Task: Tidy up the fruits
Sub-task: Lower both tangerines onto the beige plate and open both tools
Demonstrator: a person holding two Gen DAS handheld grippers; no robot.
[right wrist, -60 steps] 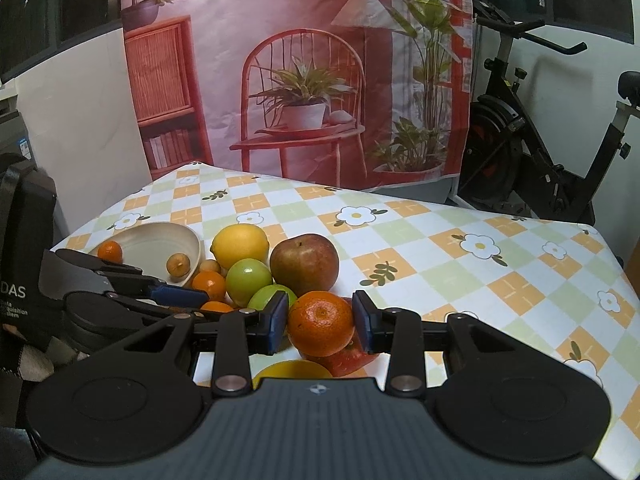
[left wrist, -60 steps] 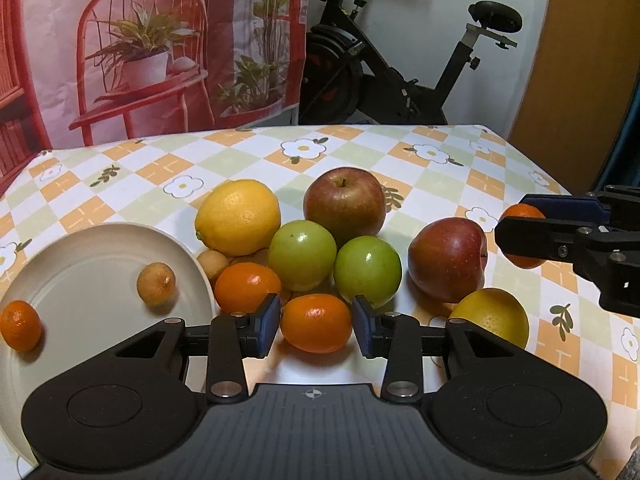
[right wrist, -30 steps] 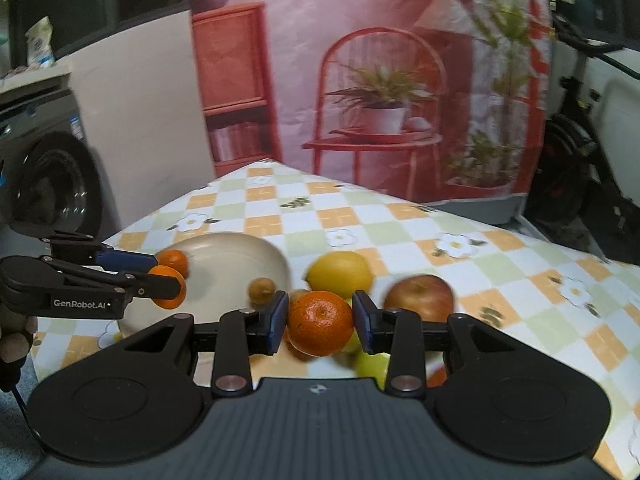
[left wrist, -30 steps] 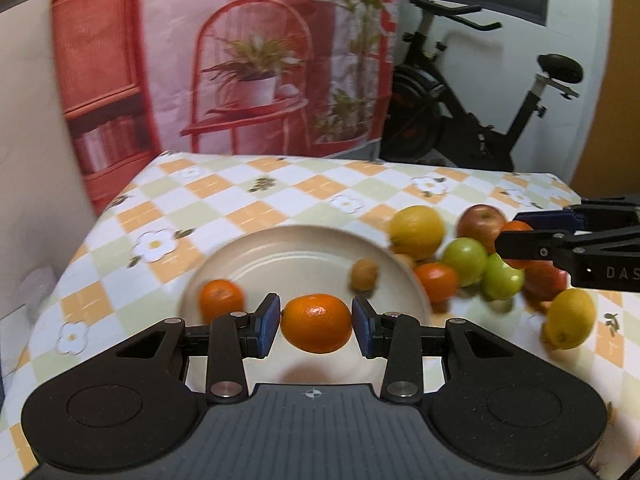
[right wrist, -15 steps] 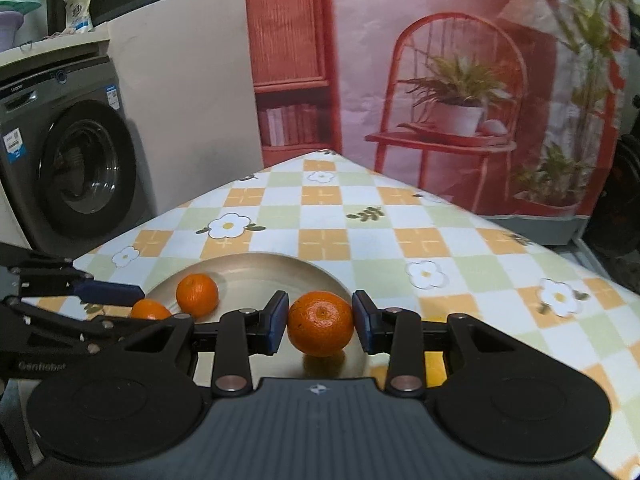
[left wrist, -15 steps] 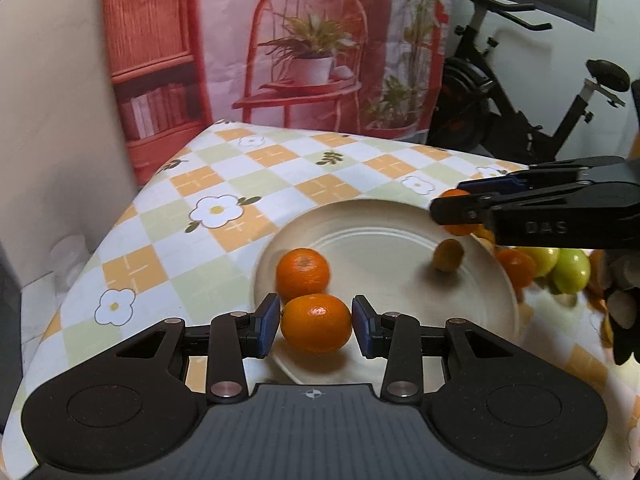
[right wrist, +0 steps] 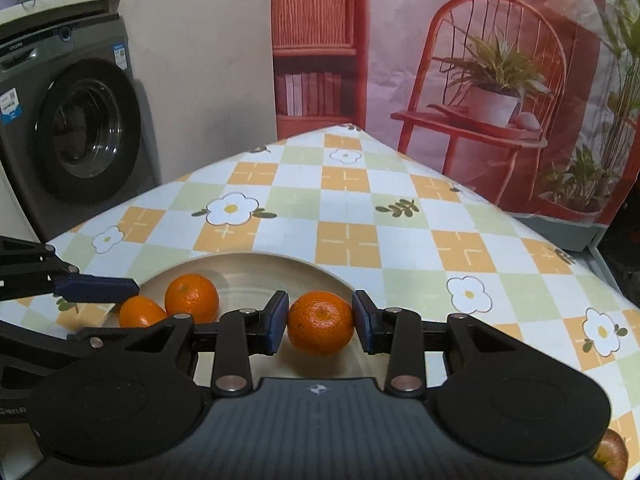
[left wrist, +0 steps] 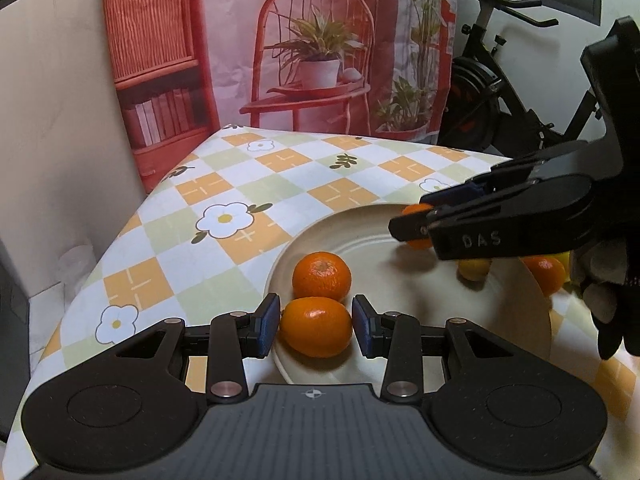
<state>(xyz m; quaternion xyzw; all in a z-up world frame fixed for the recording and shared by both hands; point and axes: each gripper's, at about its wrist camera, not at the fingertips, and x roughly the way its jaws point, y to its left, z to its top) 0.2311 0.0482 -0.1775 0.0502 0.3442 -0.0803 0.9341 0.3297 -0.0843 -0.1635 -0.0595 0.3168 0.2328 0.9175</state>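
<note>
My left gripper [left wrist: 316, 325] is shut on an orange mandarin [left wrist: 316, 336], low over the near rim of the cream plate [left wrist: 516, 312]. A loose mandarin [left wrist: 322, 276] lies on the plate just behind it. My right gripper [right wrist: 320, 326] is shut on a second mandarin [right wrist: 320, 334] above the plate's [right wrist: 256, 266] right part. From the left wrist view the right gripper [left wrist: 414, 220] reaches in from the right with its mandarin [left wrist: 420, 245]. A small yellowish fruit [left wrist: 474, 270] sits on the plate under it. The left gripper's fingers [right wrist: 96, 286] show at the left.
The tablecloth's edge runs close to the plate on the left, with floor below. A washing machine [right wrist: 80, 132] stands beyond. An orange [left wrist: 546, 274] lies right of the plate, an apple [right wrist: 612, 456] at the lower right. A gloved hand [left wrist: 612, 300] holds the right gripper.
Both grippers swung left from the fruit pile to the plate, each carrying its mandarin. The left one sank beside the loose mandarin; the right one came in over the plate.
</note>
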